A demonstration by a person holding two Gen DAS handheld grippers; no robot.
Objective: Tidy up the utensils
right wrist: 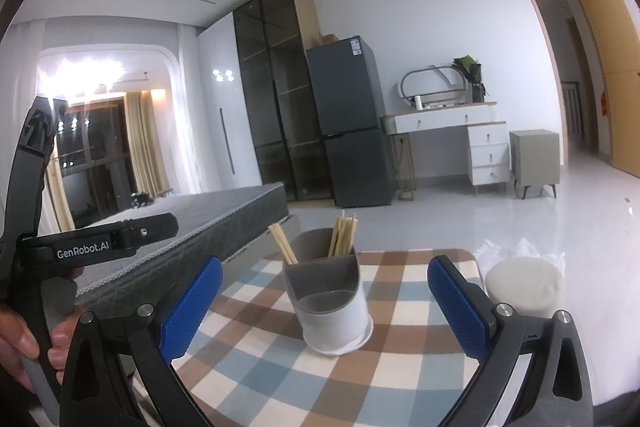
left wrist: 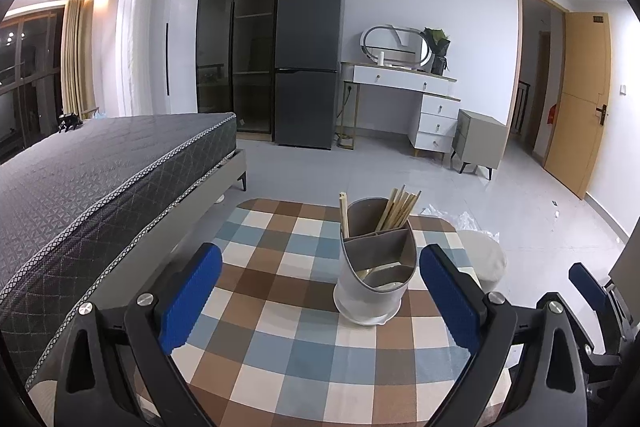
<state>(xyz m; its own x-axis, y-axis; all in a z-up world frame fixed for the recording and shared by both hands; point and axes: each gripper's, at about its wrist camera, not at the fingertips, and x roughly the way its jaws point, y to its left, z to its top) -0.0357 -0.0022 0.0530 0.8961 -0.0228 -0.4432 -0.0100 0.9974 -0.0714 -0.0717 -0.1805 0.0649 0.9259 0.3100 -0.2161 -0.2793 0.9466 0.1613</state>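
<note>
A white and grey utensil holder (left wrist: 374,267) (right wrist: 330,301) with divided compartments stands on the checked tablecloth (left wrist: 280,307) (right wrist: 280,359). Several wooden chopsticks (left wrist: 398,209) (right wrist: 342,237) lean in its back right compartment, and a single pair (left wrist: 344,213) (right wrist: 283,243) stands in the back left one. Something pale lies low in the front compartment. My left gripper (left wrist: 320,291) is open, with the holder just ahead between its blue fingers. My right gripper (right wrist: 326,307) is open too, with the holder ahead and nothing held. The left gripper's body (right wrist: 80,247) shows at the left of the right wrist view, held by a hand.
A white round stool (left wrist: 486,259) (right wrist: 524,287) stands past the table's right edge. A grey bed (left wrist: 100,179) (right wrist: 192,219) runs along the left. A dark fridge (left wrist: 308,67), a white dresser (left wrist: 420,99) and a grey bedside cabinet (left wrist: 480,139) line the far wall across open tiled floor.
</note>
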